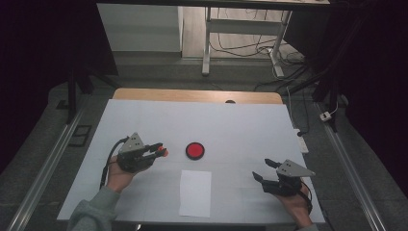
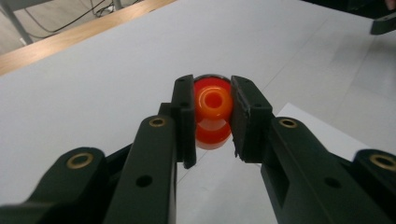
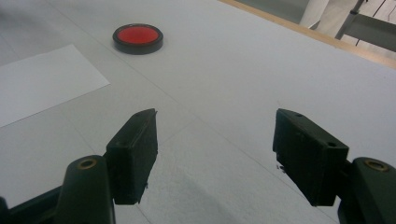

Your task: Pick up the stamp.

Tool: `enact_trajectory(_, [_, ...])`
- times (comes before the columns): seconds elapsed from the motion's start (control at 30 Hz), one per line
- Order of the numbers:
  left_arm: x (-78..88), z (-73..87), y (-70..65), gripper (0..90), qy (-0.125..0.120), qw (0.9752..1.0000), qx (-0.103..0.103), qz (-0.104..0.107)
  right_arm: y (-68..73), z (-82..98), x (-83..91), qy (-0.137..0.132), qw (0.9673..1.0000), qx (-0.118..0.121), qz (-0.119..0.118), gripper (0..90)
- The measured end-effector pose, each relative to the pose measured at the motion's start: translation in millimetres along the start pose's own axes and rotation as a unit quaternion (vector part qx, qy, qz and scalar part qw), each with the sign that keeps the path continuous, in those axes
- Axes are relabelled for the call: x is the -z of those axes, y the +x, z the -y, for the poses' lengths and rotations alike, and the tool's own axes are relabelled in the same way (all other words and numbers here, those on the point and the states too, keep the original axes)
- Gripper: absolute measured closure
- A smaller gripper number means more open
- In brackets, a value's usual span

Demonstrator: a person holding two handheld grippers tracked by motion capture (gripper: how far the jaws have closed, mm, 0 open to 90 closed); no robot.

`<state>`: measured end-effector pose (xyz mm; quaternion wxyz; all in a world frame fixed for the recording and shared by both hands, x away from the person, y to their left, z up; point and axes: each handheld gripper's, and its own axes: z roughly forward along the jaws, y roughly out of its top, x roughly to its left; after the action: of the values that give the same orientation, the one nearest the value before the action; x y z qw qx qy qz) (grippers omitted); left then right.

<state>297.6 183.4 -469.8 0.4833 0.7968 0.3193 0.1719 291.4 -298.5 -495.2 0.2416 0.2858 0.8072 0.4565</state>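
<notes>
Orange and glossy, the small ring-shaped piece [image 2: 213, 101] sits clamped between the fingers of my left gripper [image 1: 161, 151], its round hole facing the left gripper view's camera. From the high view I hold that gripper above the left half of the white table [image 1: 144, 120], fingers pointing toward the middle, with the orange piece at their tip, clear of the surface. Just beyond the tip, near the table's centre, lies the red disc [image 1: 195, 150] with its black rim, flat on the table and apart from the gripper. In front of the disc, nearer my side, a white sheet of paper [image 1: 195, 192] lies flat. At the right, my right gripper [image 1: 263, 169] rests low near the table's front right, its fingers spread wide with nothing between them; its own view shows bare table [image 3: 261, 70] in the gap, and the red disc [image 3: 138, 38] and the paper's corner [image 3: 42, 79] farther off to the upper left.
</notes>
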Motion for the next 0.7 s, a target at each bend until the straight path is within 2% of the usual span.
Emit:
enact_trajectory(0.27, [3.1, -7.8, -7.0, 72.3, -0.014, 0.9997, -0.003, 0.021, 0.3, 0.5, -0.7, -0.002, 1.0000, -0.001, -0.001, 30.2])
enact_trajectory(0.7, [-1.3, -9.9, -9.8, 72.3, -0.008, 0.9994, -0.007, 0.032, 0.6, 1.0, -1.0, 0.001, 1.0000, 0.002, -0.001, 30.2])
